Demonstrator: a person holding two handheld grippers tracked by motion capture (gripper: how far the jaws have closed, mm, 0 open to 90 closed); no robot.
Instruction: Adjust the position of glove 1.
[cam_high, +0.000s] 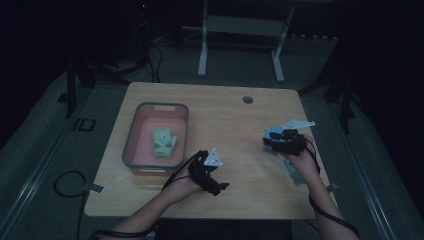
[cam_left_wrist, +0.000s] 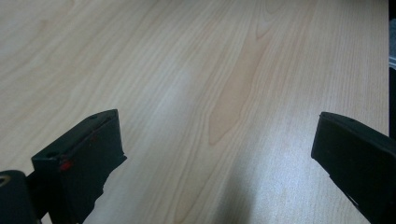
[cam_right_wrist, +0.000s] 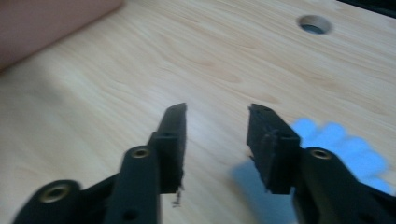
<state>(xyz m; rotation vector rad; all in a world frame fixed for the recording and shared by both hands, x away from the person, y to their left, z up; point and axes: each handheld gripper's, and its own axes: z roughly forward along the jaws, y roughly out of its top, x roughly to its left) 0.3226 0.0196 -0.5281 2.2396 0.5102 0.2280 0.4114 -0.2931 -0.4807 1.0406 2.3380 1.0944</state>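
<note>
A green glove (cam_high: 164, 142) lies inside a pink bin (cam_high: 131, 135) with a grey rim on the left half of the wooden table. My left gripper (cam_high: 211, 172) is just right of the bin near the front edge; its jaws stand wide open over bare wood (cam_left_wrist: 217, 126). My right gripper (cam_high: 267, 141) is low over the table's right side and points left. Its jaws (cam_right_wrist: 218, 109) are partly apart with nothing between them. A light blue glove (cam_right_wrist: 341, 144) lies on the wood just beyond the right-hand jaw, blurred; from above the blue glove (cam_high: 272, 132) is beside the gripper's tip.
A round cable hole (cam_high: 247, 99) sits near the table's far edge, also in the right gripper view (cam_right_wrist: 314, 24). A pale flat piece (cam_high: 295, 174) lies under the right forearm. A black cable loop (cam_high: 67, 182) hangs off the left. A white frame (cam_high: 240, 30) stands behind the table.
</note>
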